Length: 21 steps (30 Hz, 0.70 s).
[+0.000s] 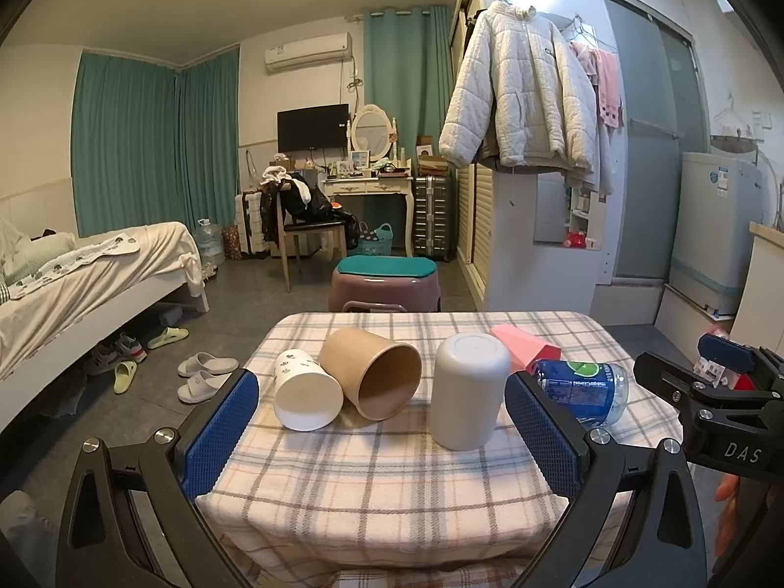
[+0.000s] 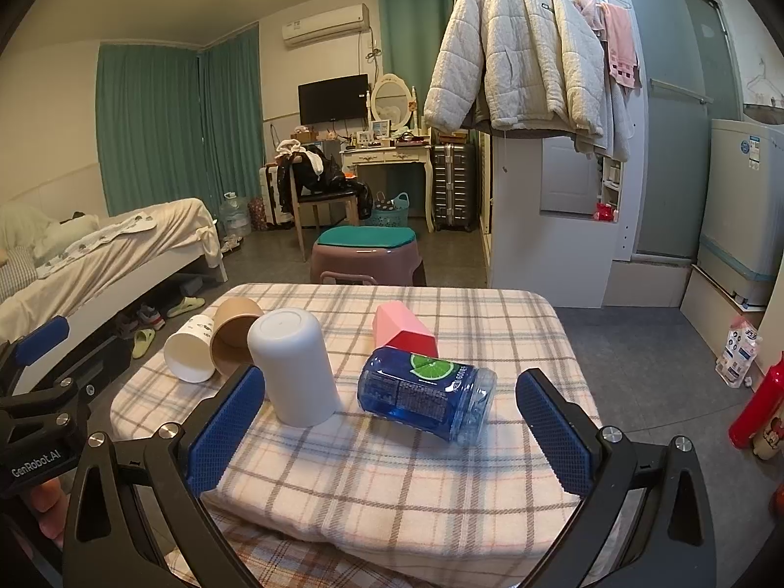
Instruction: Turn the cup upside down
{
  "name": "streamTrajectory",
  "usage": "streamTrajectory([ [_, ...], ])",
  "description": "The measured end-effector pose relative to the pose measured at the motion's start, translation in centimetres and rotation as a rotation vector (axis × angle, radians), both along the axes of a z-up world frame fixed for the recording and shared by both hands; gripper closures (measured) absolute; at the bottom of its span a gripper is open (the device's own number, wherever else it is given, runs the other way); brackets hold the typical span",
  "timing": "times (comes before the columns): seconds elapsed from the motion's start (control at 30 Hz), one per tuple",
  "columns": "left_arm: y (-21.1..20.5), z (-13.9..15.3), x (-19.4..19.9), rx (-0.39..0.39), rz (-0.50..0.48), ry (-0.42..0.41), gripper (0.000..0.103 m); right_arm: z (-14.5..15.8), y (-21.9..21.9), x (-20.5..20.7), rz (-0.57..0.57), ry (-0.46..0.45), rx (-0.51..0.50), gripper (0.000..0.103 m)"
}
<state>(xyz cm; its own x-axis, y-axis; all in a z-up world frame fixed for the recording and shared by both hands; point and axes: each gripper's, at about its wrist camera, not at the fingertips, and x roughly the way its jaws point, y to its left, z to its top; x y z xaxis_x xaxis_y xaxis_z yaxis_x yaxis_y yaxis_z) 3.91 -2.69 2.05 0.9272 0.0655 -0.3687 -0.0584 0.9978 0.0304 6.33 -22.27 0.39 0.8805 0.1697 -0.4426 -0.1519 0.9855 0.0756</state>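
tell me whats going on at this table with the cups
A person holds two grippers over a plaid-covered table, and neither holds anything. The left gripper and right gripper are both open, hovering at the near edge. The grey cup already stands upside down. The white cup and brown cup lie on their sides, touching. A blue bottle lies on its side in front of a pink box.
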Motion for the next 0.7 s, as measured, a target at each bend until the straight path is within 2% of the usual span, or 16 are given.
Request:
streamTrajectory([
  [0.7,0.13,0.35,0.15,-0.002,0.002,0.008,0.000,0.56,0.18,-0.03,-0.001,0.003,-0.005,0.000],
])
